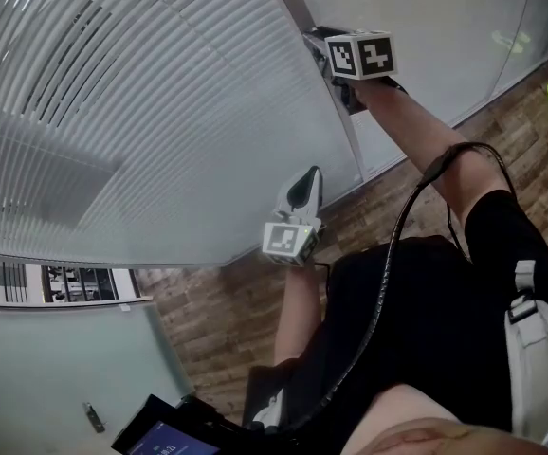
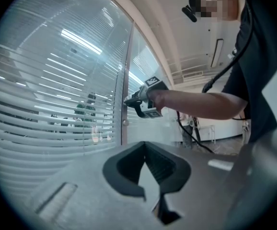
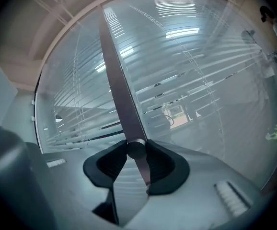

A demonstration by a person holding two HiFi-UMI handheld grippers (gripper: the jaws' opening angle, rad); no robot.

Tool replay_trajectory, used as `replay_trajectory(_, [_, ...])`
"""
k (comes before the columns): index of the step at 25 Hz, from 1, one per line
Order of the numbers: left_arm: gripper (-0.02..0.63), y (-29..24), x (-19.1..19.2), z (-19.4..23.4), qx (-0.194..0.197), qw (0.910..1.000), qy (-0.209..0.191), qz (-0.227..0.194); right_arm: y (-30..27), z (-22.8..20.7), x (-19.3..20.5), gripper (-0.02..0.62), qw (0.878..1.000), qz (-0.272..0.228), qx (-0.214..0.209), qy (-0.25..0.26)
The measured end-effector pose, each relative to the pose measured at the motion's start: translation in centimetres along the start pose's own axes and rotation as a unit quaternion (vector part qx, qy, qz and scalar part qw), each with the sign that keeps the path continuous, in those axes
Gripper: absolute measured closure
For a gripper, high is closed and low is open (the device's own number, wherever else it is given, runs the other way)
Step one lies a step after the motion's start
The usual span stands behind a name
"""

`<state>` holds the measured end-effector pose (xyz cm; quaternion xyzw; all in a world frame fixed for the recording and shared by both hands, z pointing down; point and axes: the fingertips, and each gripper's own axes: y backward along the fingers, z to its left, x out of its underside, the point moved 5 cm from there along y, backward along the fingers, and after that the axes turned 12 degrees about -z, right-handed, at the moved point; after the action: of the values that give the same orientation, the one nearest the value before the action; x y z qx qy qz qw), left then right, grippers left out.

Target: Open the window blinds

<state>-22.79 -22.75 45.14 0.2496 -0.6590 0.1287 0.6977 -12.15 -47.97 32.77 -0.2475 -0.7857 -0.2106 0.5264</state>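
Note:
Grey slatted blinds [image 1: 113, 112] hang behind glass, left of a slim metal frame post [image 1: 329, 93]. My right gripper [image 1: 319, 41] reaches up to that post. In the right gripper view its jaws are shut on a small round knob [image 3: 136, 149] that sticks out of the post [image 3: 119, 90]. The left gripper view shows this right gripper [image 2: 129, 100] at the post [image 2: 124, 71], with the blinds [image 2: 42, 104] beside it. Lower down, my left gripper [image 1: 312, 173] hangs shut and holds nothing, close to the glass; its fingertips meet in its own view [image 2: 144, 146].
A plain glass pane [image 1: 426, 27] stands right of the post, above a wooden floor [image 1: 227, 301]. A black cable [image 1: 397, 245] runs along my right arm. A lit screen [image 1: 160, 439] sits at the bottom left. A small fitting [image 2: 124, 122] sticks out lower on the post.

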Motion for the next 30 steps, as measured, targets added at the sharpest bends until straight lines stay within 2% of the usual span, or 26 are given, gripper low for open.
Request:
replay_trajectory(4, [0.603,0.02,0.03,-0.08,0.000,1.0000,0.002,0.003,0.00,-0.04,0.01,0.470,1.000,-0.003,0.000,-0.023])
replay_trajectory(14, [0.603,0.09,0.17,-0.03,0.000,1.0000,-0.001,0.003,0.04,-0.09,0.11,0.471,1.000,-0.009,0.000,-0.029])
replay_trajectory(20, [0.603,-0.01,0.16,-0.14,0.000,1.0000,-0.002,0.004,0.15,-0.38,-0.02,0.471,0.994,-0.020,-0.001,-0.106])
replay_trajectory(24, [0.603,-0.05,0.13,-0.02,0.001,1.0000,-0.003,0.005,0.01,-0.40,0.06,0.471,0.992,-0.024,-0.001,-0.127])
replay_trajectory(27, [0.603,-0.03,0.09,-0.02,0.001,1.0000,-0.004,0.006,0.03,-0.41,0.08,0.469,0.991,-0.023,-0.003,-0.133])
replay_trajectory(30, [0.603,-0.03,0.02,-0.15,0.000,1.0000,-0.005,0.008,0.09,-0.41,0.03,0.471,0.993,-0.023,-0.008,-0.118])
